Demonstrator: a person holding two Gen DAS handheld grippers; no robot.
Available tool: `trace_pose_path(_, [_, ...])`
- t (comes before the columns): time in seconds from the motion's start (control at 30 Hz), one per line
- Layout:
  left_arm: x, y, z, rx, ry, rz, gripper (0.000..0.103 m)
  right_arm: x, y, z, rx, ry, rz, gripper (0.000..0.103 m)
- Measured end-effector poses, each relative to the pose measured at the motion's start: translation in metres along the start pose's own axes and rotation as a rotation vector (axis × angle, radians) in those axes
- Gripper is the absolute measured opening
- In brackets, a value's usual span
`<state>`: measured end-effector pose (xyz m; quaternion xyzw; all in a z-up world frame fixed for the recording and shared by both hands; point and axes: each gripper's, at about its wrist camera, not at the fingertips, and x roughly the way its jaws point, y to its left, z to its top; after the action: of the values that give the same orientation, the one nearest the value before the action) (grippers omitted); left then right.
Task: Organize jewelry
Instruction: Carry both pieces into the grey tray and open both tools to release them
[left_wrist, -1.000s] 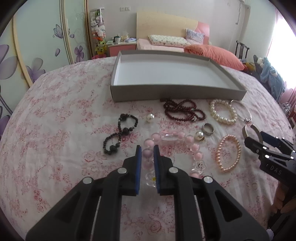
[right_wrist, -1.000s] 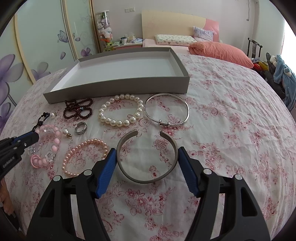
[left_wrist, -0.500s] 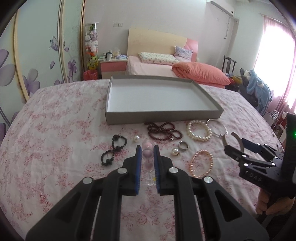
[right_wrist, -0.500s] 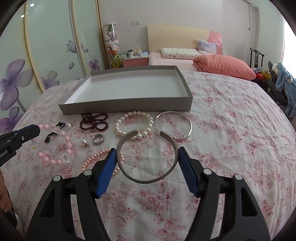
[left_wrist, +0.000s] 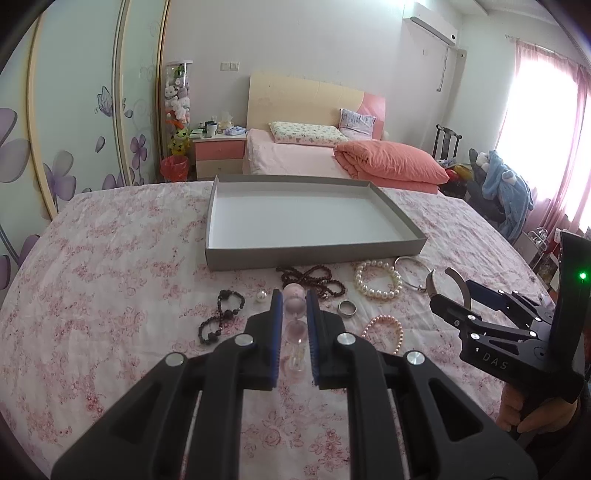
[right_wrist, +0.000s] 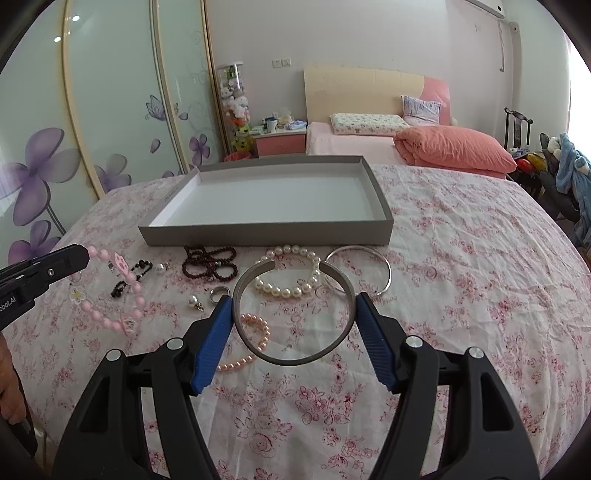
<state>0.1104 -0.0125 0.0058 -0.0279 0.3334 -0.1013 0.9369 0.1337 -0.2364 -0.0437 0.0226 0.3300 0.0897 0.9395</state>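
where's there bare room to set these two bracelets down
The gray tray holds nothing on its white floor: the widest bare patch. Bedspread right of the thin silver bangle is bare too. Crowded: the strip before the tray's front wall, from black beads to white pearls.

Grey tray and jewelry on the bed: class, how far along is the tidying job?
Done: nothing; the grey tray holds no jewelry. In hand: the left gripper grips the pink bead bracelet; the right gripper holds the open silver cuff. Left on the bedspread: pearl bracelet, silver bangle, dark red beads, ring.
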Motion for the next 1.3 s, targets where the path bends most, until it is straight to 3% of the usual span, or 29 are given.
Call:
trace_pose_path(0.57, [-0.007,0.002,0.063,0.012,-0.116,0.036,0.013,-0.015,0.010,0.060,-0.069,-0.216,-0.021,0.067])
trace_pose_path(0.83, [0.022,0.003,0.108,0.030,-0.147,0.064,0.013,0.010,0.007,0.095,-0.077,-0.301,-0.055,0.067])
trace_pose_path(1.0, [0.064,0.009,0.126,0.002,-0.108,0.076,0.013,0.046,0.003,0.115,-0.072,-0.289,-0.056,0.067])
trace_pose_path(1.3, [0.127,0.018,0.139,-0.031,-0.039,0.080,0.013,0.122,-0.006,0.123,-0.051,-0.122,-0.042,0.067])
